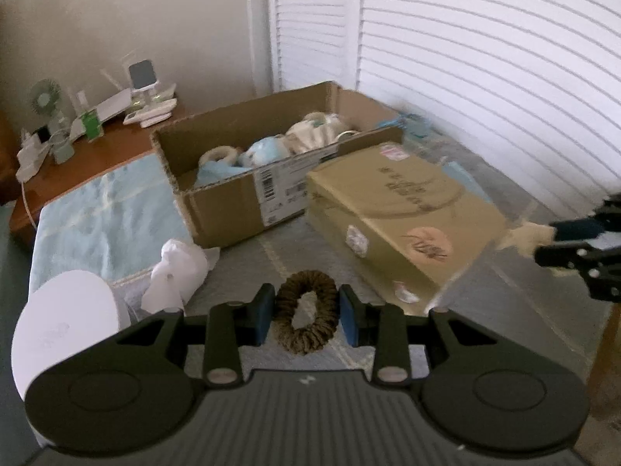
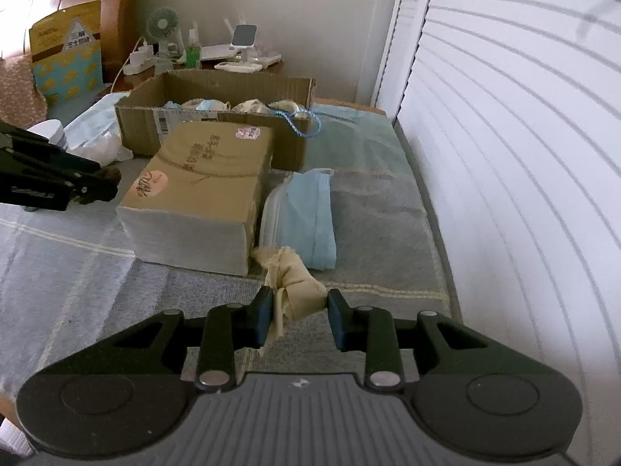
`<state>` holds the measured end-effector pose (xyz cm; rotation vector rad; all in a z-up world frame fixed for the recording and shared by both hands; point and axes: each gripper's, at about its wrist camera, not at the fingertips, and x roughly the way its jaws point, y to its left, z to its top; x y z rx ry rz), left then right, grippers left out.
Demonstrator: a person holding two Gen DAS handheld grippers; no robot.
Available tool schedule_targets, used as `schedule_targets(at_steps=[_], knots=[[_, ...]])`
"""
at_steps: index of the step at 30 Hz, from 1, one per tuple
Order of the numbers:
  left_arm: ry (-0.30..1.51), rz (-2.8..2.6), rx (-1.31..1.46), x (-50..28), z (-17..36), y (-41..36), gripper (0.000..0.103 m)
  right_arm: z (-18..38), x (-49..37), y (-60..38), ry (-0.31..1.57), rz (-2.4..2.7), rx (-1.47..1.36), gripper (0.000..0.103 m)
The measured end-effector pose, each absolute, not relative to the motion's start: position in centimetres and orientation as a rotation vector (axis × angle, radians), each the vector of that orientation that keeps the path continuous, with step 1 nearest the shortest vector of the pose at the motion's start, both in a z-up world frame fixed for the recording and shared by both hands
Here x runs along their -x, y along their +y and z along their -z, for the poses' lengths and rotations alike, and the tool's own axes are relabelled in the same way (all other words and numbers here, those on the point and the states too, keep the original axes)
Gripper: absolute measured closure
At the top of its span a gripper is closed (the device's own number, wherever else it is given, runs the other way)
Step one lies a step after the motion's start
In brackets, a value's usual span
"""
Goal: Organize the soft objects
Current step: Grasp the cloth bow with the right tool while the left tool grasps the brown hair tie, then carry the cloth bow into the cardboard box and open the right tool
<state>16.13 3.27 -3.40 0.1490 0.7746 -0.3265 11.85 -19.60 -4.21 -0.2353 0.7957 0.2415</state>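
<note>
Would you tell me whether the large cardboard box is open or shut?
Open: the cardboard box has no lid over it, and soft items show inside.

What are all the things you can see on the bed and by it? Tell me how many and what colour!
scrunchie: one, brown, held between the left gripper's pads
cloth: one, beige, crumpled, held in the right gripper
open box: one, brown cardboard, far side of the bed, soft things inside
closed box: one, tan, in front of the open box
face masks: a stack, light blue, right of the closed box
tissue: one, white, crumpled, left of the open box
fan: one, green, on the wooden bedside table
left gripper: one, black with blue pads
right gripper: one, black with blue pads
</note>
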Motion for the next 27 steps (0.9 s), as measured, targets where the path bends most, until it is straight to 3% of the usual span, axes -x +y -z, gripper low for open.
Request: schedule_targets(at_steps=[6,12,14,17,20,27], knots=[[0.749,0.365,-0.172,-14.8,2.1,3.0,0.069,3.5,-11.5,-19.8,0.786,-0.252,0.244,0.07],[0.738,0.384,-0.166,-14.0,1.7,2.9,0.069,4.5,-11.8,-19.5,0.808,-0.278,0.225,0.047],[0.74,0.388,-0.165,-13.9,1.7,2.9,0.069,5.2,-12.3,-19.5,0.818,-0.274,0.223,0.046],[0.746,0.4,-0.167,-13.7,1.7,2.7,0.069,6.1,-13.1,-19.5,0.829,-0.266,0.225,0.046],[0.746,0.413,-0.173,-13.5,1.6,2.6,0.069,6.7,-13.5,-19.4,0.85,-0.261,0.235,0.066],[0.751,0.458,-0.185,-12.9,1.1,2.3,0.069,5.4,-12.7,-19.7,0.837,-0.221,0.27,0.07]])
